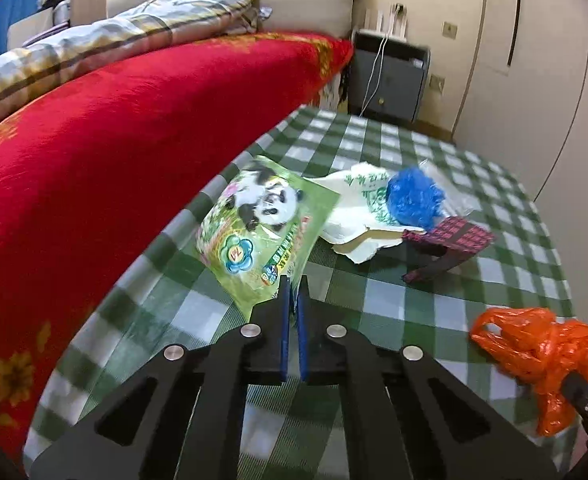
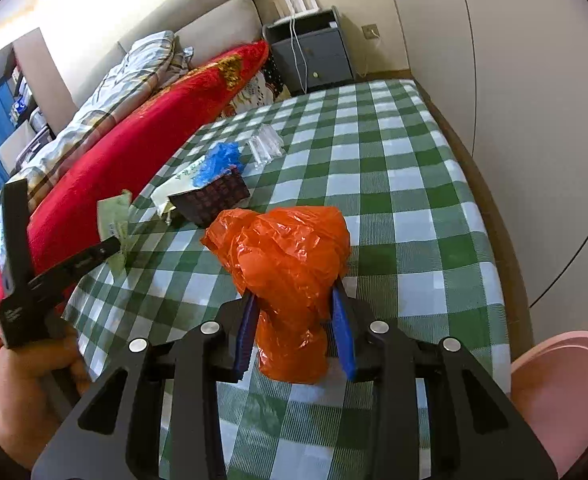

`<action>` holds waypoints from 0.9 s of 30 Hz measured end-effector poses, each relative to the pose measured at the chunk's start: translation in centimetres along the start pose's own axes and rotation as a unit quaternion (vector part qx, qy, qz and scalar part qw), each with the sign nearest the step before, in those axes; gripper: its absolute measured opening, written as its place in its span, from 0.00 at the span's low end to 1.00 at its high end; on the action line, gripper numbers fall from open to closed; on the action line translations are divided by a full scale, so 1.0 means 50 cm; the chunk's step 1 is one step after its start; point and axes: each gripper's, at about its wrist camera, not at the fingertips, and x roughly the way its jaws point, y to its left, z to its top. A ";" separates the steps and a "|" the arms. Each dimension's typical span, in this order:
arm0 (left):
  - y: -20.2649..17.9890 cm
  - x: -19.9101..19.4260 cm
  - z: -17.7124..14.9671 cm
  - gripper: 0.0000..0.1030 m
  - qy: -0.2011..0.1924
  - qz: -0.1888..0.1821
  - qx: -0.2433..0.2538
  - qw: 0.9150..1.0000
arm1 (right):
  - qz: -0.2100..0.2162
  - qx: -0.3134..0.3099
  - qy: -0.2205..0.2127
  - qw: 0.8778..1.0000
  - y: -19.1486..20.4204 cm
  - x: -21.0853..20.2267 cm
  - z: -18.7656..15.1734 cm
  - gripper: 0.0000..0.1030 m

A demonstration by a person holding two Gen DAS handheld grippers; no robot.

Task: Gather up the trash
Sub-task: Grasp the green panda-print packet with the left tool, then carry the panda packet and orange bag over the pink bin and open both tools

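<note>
Left gripper (image 1: 293,280) pinches the green panda-print plastic wrapper (image 1: 262,226) at centre frame; right gripper (image 2: 296,300) clamps the crumpled orange plastic bag (image 2: 286,264).

Under me: bed with green-and-white checked sheet (image 2: 394,168) | far-left cluster on sheet: white paper bag (image 1: 354,216), blue plastic wad (image 1: 414,200) on it, dark red box (image 1: 450,240) beside it, clear plastic (image 2: 266,146) just beyond | left edge: red blanket (image 1: 134,128) along the sheet
</note>
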 end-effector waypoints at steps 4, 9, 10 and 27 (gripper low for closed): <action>0.010 -0.044 -0.011 0.02 -0.011 -0.021 -0.005 1.000 | -0.005 -0.010 -0.017 1.000 0.013 -0.032 -0.006 0.33; 0.005 -0.104 -0.033 0.02 -0.028 -0.050 0.004 0.998 | -0.015 -0.021 -0.040 0.999 0.031 -0.081 -0.013 0.33; 0.002 -0.117 -0.039 0.02 -0.032 -0.056 0.009 0.998 | -0.016 -0.021 -0.043 0.999 0.032 -0.088 -0.013 0.33; -0.008 -0.284 -0.100 0.02 -0.062 -0.159 0.036 0.985 | -0.041 -0.016 -0.098 0.994 0.043 -0.262 -0.034 0.32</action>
